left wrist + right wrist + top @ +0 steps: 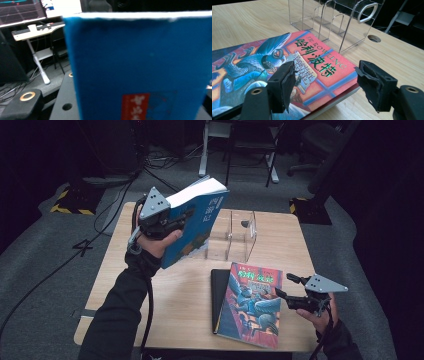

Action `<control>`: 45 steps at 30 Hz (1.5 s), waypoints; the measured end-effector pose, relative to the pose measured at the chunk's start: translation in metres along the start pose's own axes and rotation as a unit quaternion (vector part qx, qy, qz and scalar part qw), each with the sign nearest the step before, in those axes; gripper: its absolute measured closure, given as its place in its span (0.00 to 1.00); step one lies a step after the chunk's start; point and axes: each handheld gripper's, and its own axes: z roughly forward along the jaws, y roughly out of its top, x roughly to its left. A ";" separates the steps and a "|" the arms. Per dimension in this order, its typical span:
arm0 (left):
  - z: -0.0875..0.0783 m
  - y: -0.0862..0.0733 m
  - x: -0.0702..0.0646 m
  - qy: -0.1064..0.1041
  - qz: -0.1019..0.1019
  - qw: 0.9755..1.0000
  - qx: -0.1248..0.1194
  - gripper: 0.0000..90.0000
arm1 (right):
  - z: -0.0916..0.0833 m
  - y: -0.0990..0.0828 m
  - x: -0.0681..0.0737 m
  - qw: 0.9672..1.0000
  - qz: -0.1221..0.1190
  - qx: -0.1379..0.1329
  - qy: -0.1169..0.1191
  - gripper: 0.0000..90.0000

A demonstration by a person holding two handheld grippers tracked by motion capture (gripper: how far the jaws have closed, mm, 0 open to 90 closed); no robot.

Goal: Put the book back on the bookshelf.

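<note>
My left gripper (186,216) is shut on a thick blue book (200,220), held tilted in the air above the table's far left part, just left of a clear acrylic book rack (235,235). Close up in the left gripper view, the blue book (140,65) shows its cover and white page edge. A colourful book with a red cover (252,305) lies flat on the table's near right part, partly over a black book (218,290). My right gripper (283,285) stands open at its right edge. In the right gripper view its jaws (325,77) straddle the book's (262,62) corner without touching it.
The wooden table (170,300) has bare room at the near left. The acrylic rack (332,20) has several upright dividers and stands beside a round hole (374,38) in the tabletop. Beyond the table are a desk frame (240,150), an office chair (320,150) and floor cables (100,220).
</note>
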 end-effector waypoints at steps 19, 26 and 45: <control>0.077 -0.006 0.001 0.095 -0.020 0.994 0.050 0.67 | 0.006 -0.003 0.004 1.000 -0.010 0.008 0.013 0.35; 0.102 -0.009 -0.003 0.142 -0.030 0.988 0.060 0.67 | 0.005 -0.002 0.004 1.000 -0.010 0.005 0.014 0.35; 0.152 -0.036 -0.005 0.216 -0.025 0.975 0.043 0.67 | 0.006 -0.003 0.009 0.999 -0.017 0.005 0.029 0.35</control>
